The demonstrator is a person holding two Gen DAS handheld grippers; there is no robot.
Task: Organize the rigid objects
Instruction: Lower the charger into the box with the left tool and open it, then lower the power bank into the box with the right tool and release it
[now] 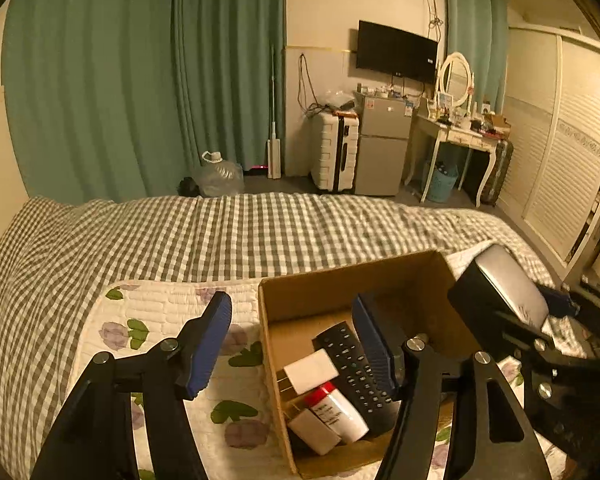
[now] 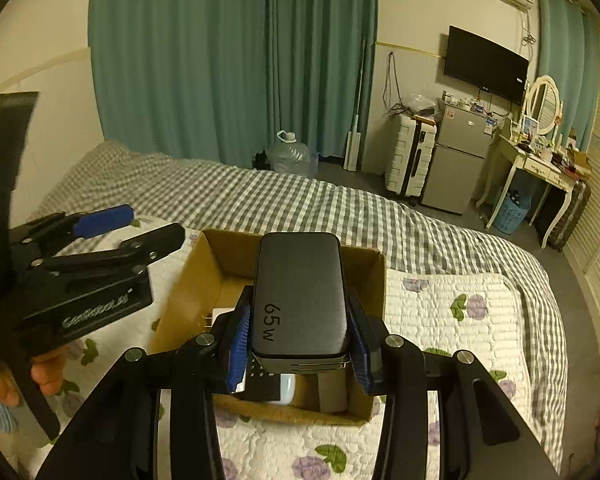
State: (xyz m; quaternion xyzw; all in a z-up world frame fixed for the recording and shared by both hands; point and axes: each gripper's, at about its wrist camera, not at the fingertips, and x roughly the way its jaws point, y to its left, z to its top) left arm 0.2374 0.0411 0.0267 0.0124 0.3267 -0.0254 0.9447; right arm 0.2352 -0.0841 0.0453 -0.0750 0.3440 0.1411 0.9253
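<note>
A cardboard box [image 1: 340,284] sits on a floral quilt [image 1: 160,312] on the bed. It holds a black remote [image 1: 354,374], a white bottle with a red cap [image 1: 338,410] and two white blocks [image 1: 311,370]. My left gripper [image 1: 292,344] hangs open over the box's left wall with nothing between its blue pads [image 1: 206,344]. My right gripper [image 2: 299,346] is shut on a black charger [image 2: 300,292] marked 65W and holds it above the box [image 2: 180,280]. The same charger [image 1: 500,292] shows at the right of the left wrist view. The left gripper [image 2: 140,228] shows at the left of the right wrist view, with a hand [image 2: 40,372] holding it.
The bed carries a grey checked cover [image 1: 220,232]. Beyond it stand green curtains [image 1: 140,80], a water jug [image 1: 220,176], a white suitcase [image 1: 334,152], a small fridge [image 1: 382,144] and a dressing table [image 1: 460,136]. Louvred wardrobe doors [image 1: 560,152] line the right.
</note>
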